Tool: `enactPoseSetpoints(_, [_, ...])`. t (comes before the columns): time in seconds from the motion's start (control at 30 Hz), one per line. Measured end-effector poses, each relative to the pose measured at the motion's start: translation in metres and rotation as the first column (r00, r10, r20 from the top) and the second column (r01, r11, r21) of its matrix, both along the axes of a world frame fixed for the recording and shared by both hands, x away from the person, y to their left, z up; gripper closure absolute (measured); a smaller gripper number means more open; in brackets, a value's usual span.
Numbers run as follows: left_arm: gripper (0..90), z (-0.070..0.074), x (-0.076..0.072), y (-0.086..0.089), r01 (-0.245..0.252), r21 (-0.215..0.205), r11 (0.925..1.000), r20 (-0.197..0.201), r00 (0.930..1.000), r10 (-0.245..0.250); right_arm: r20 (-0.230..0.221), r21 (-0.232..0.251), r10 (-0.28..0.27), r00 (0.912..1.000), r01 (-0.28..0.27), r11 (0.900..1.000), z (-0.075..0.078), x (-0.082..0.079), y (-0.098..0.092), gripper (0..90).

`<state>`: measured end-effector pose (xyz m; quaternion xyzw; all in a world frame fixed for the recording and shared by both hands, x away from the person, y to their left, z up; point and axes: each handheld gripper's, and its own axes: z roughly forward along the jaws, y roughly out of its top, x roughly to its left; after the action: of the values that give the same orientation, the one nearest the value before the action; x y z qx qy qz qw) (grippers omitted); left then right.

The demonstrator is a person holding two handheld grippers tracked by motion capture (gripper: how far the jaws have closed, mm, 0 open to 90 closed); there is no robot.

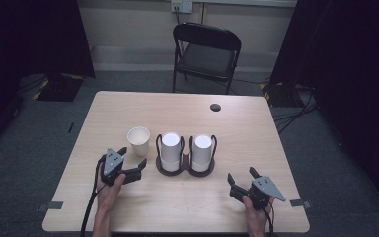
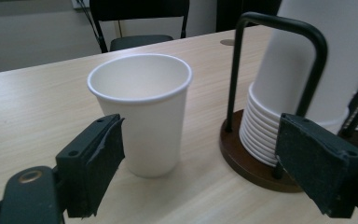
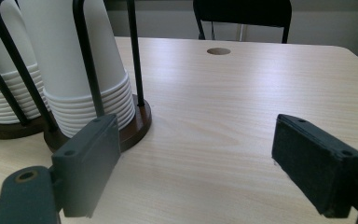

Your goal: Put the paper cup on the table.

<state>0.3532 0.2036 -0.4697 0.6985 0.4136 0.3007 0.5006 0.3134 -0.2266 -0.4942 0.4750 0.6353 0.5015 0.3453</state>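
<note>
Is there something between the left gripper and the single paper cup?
No. In the left gripper view, bare table lies between the open left gripper and the upright paper cup; the cup holder stands aside.

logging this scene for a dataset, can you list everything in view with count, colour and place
single cup: 1, white, upright on the table, left of the holder
cup stacks: 2, white, upside down in the holder
holder: 1, dark base with black wire loops, table middle
table: 1, light wood, with a round cable hole
folding chair: 1, black, beyond the table
wall socket: 1, pale, back wall
left gripper: 1, black, open, near the single cup
right gripper: 1, black, open, right of the holder
</note>
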Motion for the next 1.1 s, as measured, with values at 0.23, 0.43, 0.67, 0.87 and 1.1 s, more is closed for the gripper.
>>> enactPoseSetpoints(0.23, [15.7, -0.003, -0.020, -0.011, 0.019, -0.007, 0.9998, 0.001, 0.9998, -0.019, -0.001, -0.002, 0.000, 1.0000, 0.000, 1.000, 0.000, 0.000, 0.000, 14.7])
enactPoseSetpoints(0.43, [15.8, -0.005, -0.038, -0.019, 0.021, -0.020, 0.9996, 0.008, 0.9997, -0.021, -0.001, -0.006, -0.001, 1.0000, 0.001, 1.000, 0.000, 0.000, 0.000, 14.8])
enactPoseSetpoints(0.67, [15.7, -0.015, -0.053, -0.032, 0.026, -0.055, 0.9982, 0.003, 0.9997, -0.026, 0.002, -0.008, -0.001, 1.0000, 0.001, 1.000, 0.000, 0.000, 0.001, 14.8])
enactPoseSetpoints(0.87, [15.6, -0.019, -0.059, -0.050, 0.033, -0.047, 0.9984, 0.011, 0.9994, -0.032, -0.003, -0.009, 0.002, 1.0000, -0.002, 1.000, 0.000, 0.000, 0.001, 14.8])
enactPoseSetpoints(1.1, [15.4, -0.025, -0.058, -0.068, 0.050, -0.023, 0.9985, 0.035, 0.9982, -0.050, -0.009, -0.017, 0.003, 1.0000, -0.003, 1.000, 0.000, 0.001, 0.002, 14.9])
